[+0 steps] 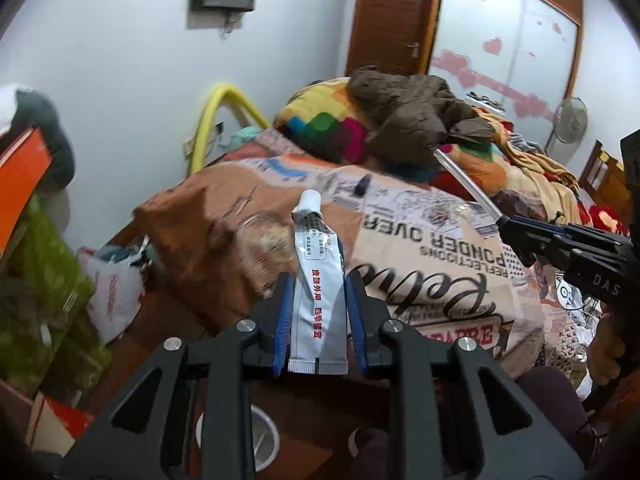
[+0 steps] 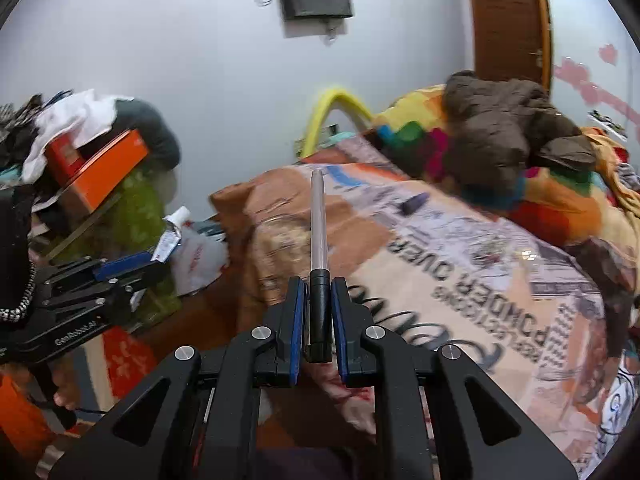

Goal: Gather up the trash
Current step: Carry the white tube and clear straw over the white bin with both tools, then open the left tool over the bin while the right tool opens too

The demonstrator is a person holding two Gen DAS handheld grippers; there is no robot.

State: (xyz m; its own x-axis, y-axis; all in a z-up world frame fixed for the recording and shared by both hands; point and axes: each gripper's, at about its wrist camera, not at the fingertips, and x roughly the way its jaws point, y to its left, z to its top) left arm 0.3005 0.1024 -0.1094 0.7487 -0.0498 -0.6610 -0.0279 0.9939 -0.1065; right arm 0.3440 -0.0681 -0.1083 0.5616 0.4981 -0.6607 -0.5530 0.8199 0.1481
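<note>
Left tongs [image 1: 318,296] clamped on the flat tail half of a crumpled ointment tube [image 1: 318,280], above the bed [image 1: 440,248]. Tube looks light, soft, dentable; broad-side grip suits. Right tongs [image 2: 319,308] pinch a pen [image 2: 318,256] by its black end; rigid, slim, likely slippery.

The small dark object [image 1: 363,185] on the bedspread [image 1: 420,248] is too blurred to identify.

Left gripper [image 1: 318,284] and right gripper [image 2: 318,288]: jaws clamped, angled downward.
</note>
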